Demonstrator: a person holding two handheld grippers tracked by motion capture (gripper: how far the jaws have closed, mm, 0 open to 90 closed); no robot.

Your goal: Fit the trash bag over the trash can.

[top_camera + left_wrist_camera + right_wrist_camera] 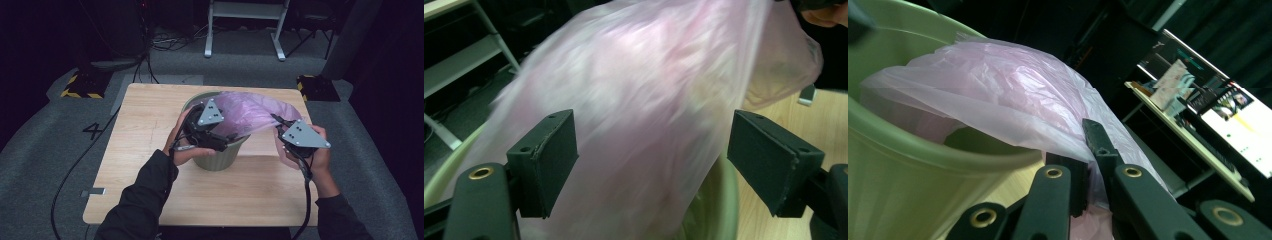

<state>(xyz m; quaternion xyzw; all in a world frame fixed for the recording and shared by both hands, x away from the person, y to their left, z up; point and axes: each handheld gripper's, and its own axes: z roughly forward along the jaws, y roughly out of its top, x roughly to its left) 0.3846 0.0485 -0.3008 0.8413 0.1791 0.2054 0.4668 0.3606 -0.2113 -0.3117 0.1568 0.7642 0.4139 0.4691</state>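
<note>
The pink plastic bag (250, 116) is lying partly inside the green bin (220, 157), which is standing upright on my pale wooden bench (150, 125), with grey carpet and dark room around. The bag's long axis is running from the bin out toward my right gripper (278, 121), which is pinching its edge, while my left gripper (651, 165) is hanging open with the blurred film between its jaws.

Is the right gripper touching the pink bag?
Touching. The right gripper view shows the right gripper shut, with the pink bag pinched between its jaws.
</note>
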